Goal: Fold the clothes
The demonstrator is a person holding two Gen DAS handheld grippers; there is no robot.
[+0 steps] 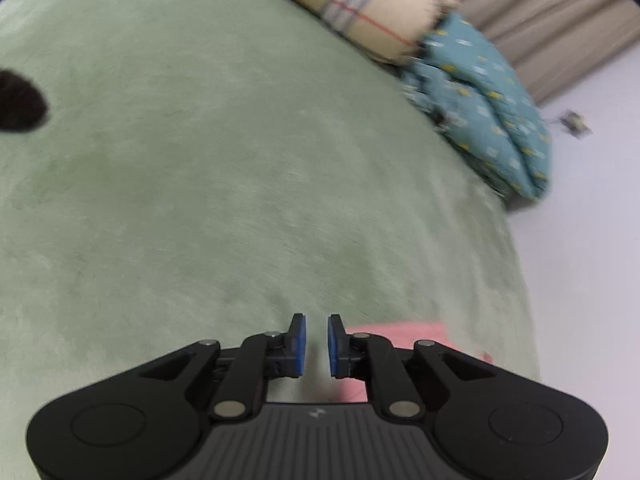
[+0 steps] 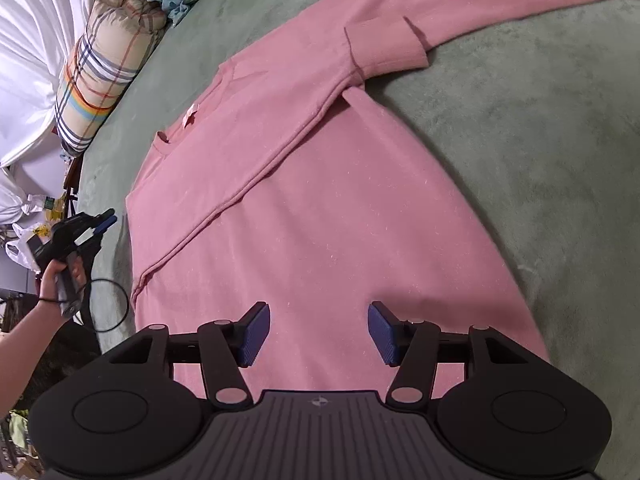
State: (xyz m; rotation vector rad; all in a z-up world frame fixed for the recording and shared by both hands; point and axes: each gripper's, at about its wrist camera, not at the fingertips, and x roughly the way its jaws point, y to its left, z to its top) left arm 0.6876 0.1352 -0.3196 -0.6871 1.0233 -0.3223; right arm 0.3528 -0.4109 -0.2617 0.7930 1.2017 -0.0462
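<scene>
Right now right hand-held gripper (image 2: 318, 334) hovers jaws half-spread, nothing gripped, over pink sweatshirt (image 2: 320, 200). Sweatshirt lies flat on green bed cover (image 2: 540, 140), long axis running from gripper toward neckline at rolled plaid bedding (image 2: 104, 68), sleeve folded across. Left hand-held gripper (image 1: 317, 346) narrow gap, empty, beside sweatshirt.

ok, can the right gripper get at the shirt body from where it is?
Probably yes: the right gripper hangs open right over the pink shirt, which lies flat on the green blanket, nothing between.
</scene>
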